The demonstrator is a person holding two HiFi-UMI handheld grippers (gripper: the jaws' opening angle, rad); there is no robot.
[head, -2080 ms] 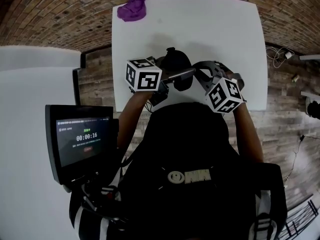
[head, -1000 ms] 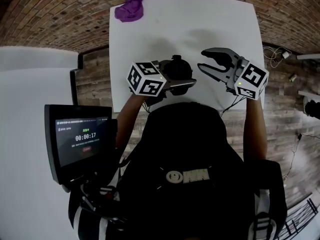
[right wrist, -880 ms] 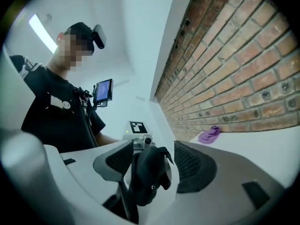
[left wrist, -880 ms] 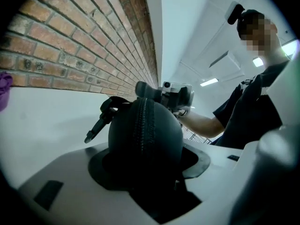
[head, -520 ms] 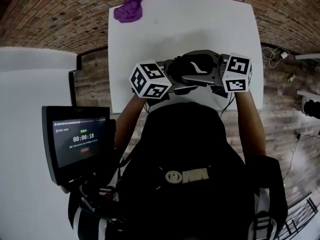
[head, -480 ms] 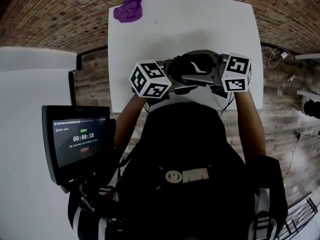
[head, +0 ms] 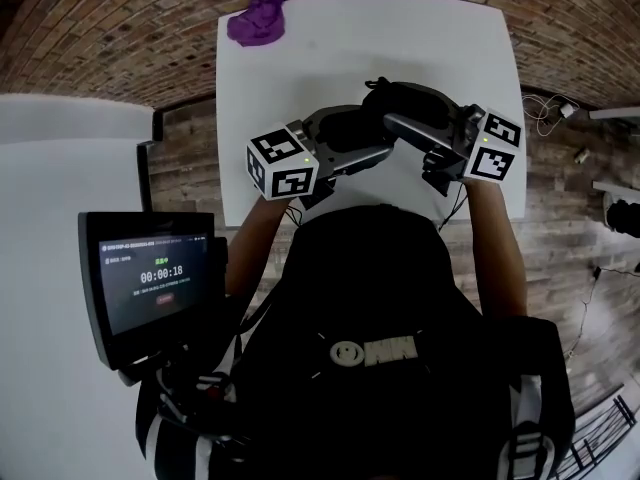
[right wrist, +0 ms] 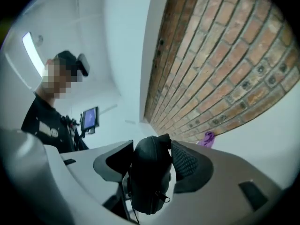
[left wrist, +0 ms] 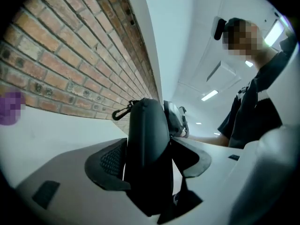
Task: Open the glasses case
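Note:
The black zippered glasses case (head: pixel 343 128) is held up over the white table (head: pixel 300 58), between the two grippers. My left gripper (head: pixel 362 140) reaches in from the left, and its pads press the case (left wrist: pixel 147 144) from both sides. From the right my right gripper (head: pixel 386 108) comes in with its jaws wide around the other end. There the case (right wrist: pixel 150 177) fills the gap and touches both pads, with the zipper pull hanging at its lower end. A clip sticks out at the top of the case in the left gripper view.
A purple cloth (head: pixel 258 18) lies at the table's far left corner. A black monitor (head: pixel 150 288) stands to the person's left over a second white surface. A brick-pattern floor surrounds the table.
Both grippers have risen and tilted, lifting the case off the table. The right gripper has rolled, and its marker cube has moved to the right and lower in the head view.

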